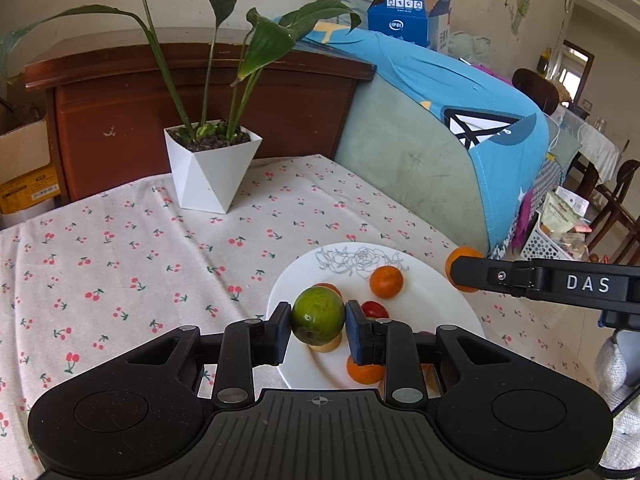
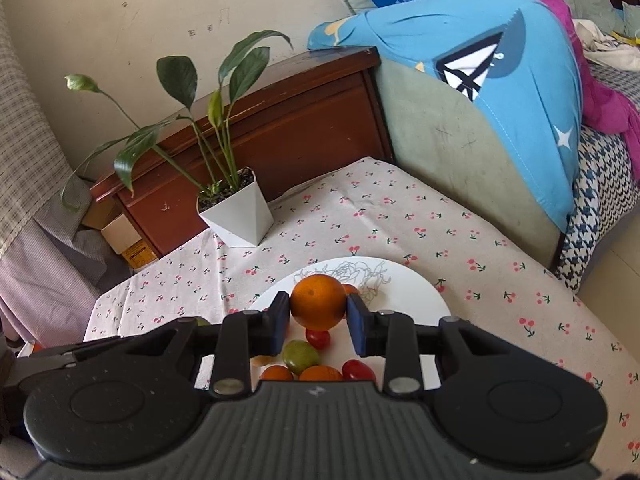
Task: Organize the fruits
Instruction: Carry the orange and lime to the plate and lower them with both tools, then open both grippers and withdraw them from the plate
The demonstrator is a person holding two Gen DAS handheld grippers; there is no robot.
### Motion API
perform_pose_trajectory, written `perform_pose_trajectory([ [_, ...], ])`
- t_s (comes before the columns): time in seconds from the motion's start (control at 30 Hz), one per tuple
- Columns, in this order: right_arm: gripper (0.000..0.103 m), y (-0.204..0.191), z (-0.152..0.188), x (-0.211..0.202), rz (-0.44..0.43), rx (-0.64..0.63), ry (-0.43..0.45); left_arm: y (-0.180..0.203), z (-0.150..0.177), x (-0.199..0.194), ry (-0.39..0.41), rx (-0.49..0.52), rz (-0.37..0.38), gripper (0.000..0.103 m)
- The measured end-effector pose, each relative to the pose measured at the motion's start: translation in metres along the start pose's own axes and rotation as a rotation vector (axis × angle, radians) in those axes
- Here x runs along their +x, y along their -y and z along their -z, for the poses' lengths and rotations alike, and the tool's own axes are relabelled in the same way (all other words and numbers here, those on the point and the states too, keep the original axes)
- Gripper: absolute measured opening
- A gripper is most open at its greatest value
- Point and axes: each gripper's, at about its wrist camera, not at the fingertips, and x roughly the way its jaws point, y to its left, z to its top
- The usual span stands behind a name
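Between the pads of the left gripper [image 1: 318, 322] sits a green fruit [image 1: 318, 315], pinched from both sides and held above the near-left part of the white plate [image 1: 440, 292]. The right gripper [image 2: 318, 308] likewise clamps an orange [image 2: 318, 302] between its pads, above the near half of the same plate; in the left wrist view this claw reaches in from the right with the orange showing past its tip.

Below and just ahead of the left claw lie a small orange fruit [image 1: 386, 281], a red tomato [image 1: 374, 310] and another orange [image 1: 362, 370] partly under its right finger. Beneath the right claw, closer to the camera, a second green fruit [image 2: 300, 356], red tomatoes [image 2: 318, 338] and more oranges cluster on the plate.

The relation that seems to matter next: both held fruits hang straight above the plate, so each claw probably needs only a short descent onto a bare patch. Open porcelain lies ahead and to the right of the left claw, and ahead of the right one. Both fruits are round, with no long axis to mind, but they may roll on release.

A potted plant [image 1: 212, 164] stands well ahead on the cherry-print tablecloth [image 1: 120, 248].
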Motion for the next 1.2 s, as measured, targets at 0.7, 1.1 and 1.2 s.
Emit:
perform_pose_trajectory([
  [0.7, 0.032, 0.019, 0.013, 0.027, 0.046, 0.115, -0.07, 0.009, 0.018, 0.027, -0.123, -0.003, -0.051, 0.027],
  [1.1, 0.034, 0.015, 0.008, 0.024, 0.055, 0.124, -0.049, 0.022, 0.011, 0.021, -0.108, -0.003, -0.076, 0.055],
  [1.2, 0.04, 0.013, 0.007, 0.021, 0.08, 0.128, -0.048, 0.024, 0.008, 0.019, -0.107, -0.012, -0.078, 0.062],
])
